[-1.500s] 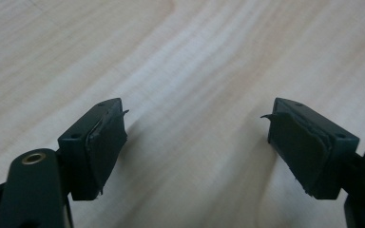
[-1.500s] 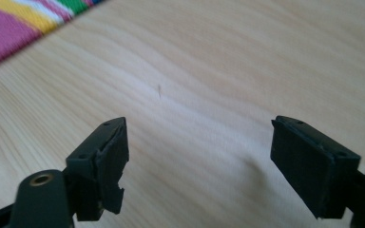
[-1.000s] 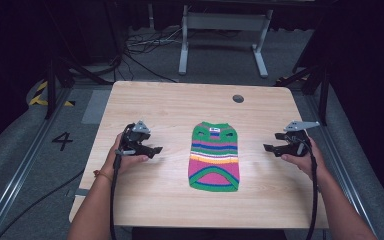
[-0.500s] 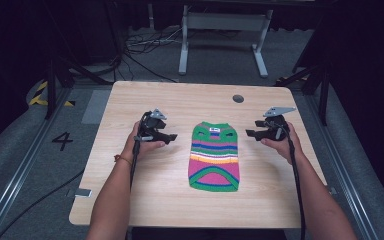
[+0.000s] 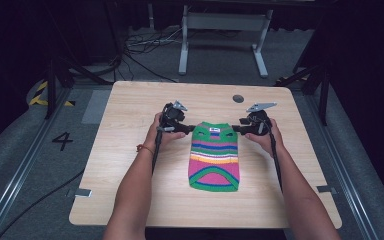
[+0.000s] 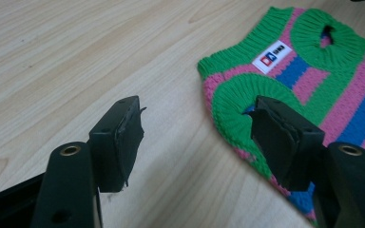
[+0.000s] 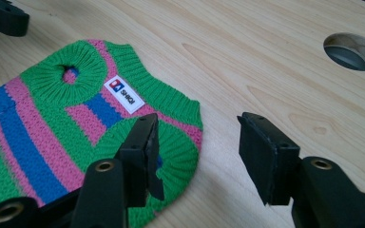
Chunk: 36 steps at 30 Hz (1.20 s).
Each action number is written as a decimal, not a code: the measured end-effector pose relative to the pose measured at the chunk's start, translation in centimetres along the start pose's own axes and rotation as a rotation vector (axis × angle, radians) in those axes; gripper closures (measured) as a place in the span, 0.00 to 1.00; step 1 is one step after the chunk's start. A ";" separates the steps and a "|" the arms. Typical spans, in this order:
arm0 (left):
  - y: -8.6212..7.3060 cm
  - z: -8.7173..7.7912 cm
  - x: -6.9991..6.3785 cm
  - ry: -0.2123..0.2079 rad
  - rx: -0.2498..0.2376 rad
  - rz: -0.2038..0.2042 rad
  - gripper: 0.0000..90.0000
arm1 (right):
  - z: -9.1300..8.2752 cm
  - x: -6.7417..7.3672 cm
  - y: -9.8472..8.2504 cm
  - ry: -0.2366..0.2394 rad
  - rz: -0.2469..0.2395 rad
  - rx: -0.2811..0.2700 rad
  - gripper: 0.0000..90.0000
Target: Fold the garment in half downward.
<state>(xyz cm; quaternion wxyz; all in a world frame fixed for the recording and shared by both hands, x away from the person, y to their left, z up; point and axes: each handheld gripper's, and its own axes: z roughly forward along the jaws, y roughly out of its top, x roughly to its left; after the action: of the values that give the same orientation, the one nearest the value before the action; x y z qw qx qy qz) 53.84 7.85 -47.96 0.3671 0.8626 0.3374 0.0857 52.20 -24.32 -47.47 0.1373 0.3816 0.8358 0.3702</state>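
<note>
Both grippers have come in from the table's sides toward the top corners of the sweater (image 5: 214, 156) — a second ago they sat well apart from it, out near the table's left and right edges, and now the left gripper (image 5: 184, 128) and right gripper (image 5: 238, 128) are right at its shoulders, just above mid-frame in the high view. The sweater itself hasn't budged: it lies flat in the middle of the table (image 5: 130, 200), collar end pointing to the top of the frame, hem toward the person. Jaws on both sides have just been closing, but neither pair is pinching anything yet. In the left gripper view the jaws are spread, one pad over bare wood at lower left and the other over the green armhole edge at lower right, with the sweater's corner partly between them. In the right gripper view it's the mirror image — left pad over the green armhole rib, right pad over bare table, gap open. So my read is this is the moment just before grabbing the two shoulders, probably to lift or fold it.
</note>
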 end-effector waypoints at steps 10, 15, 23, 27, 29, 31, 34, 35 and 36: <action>1.1 2.3 0.1 0.072 -0.007 -0.056 0.44 | 2.3 0.4 0.7 -0.018 0.014 0.004 0.63; 1.4 3.5 0.1 0.082 -0.002 -0.085 0.51 | 3.4 0.5 0.6 -0.021 0.017 0.025 0.63; 1.2 4.9 -0.3 0.052 0.002 -0.093 0.54 | 4.0 0.0 0.0 -0.030 0.061 0.034 0.60; 1.4 5.0 -0.7 0.057 0.017 -0.080 0.56 | 4.3 0.0 -0.3 -0.032 0.088 0.019 0.61; 1.5 4.9 -0.7 0.056 0.013 -0.074 0.52 | 4.3 0.1 -0.4 -0.033 0.089 0.014 0.62; 1.7 4.8 -0.7 0.038 -0.019 -0.079 0.47 | 4.3 0.2 -0.4 -0.028 0.090 0.015 0.65; 1.9 5.0 -1.1 0.029 -0.041 -0.079 0.43 | 4.3 0.2 -0.4 -0.015 0.089 0.013 0.71; 2.0 5.2 -1.3 0.034 -0.045 -0.075 0.44 | 4.3 0.2 -0.3 -0.012 0.089 0.013 0.73; 2.0 5.4 -1.4 0.024 -0.035 -0.071 0.47 | 4.3 0.3 -0.3 -0.006 0.088 0.013 0.75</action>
<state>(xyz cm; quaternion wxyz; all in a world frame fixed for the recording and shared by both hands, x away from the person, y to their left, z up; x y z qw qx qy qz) 55.94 2.79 -50.32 0.3812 0.8423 0.3706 0.0887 54.05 -22.06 -50.65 0.1207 0.4200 0.8202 0.3692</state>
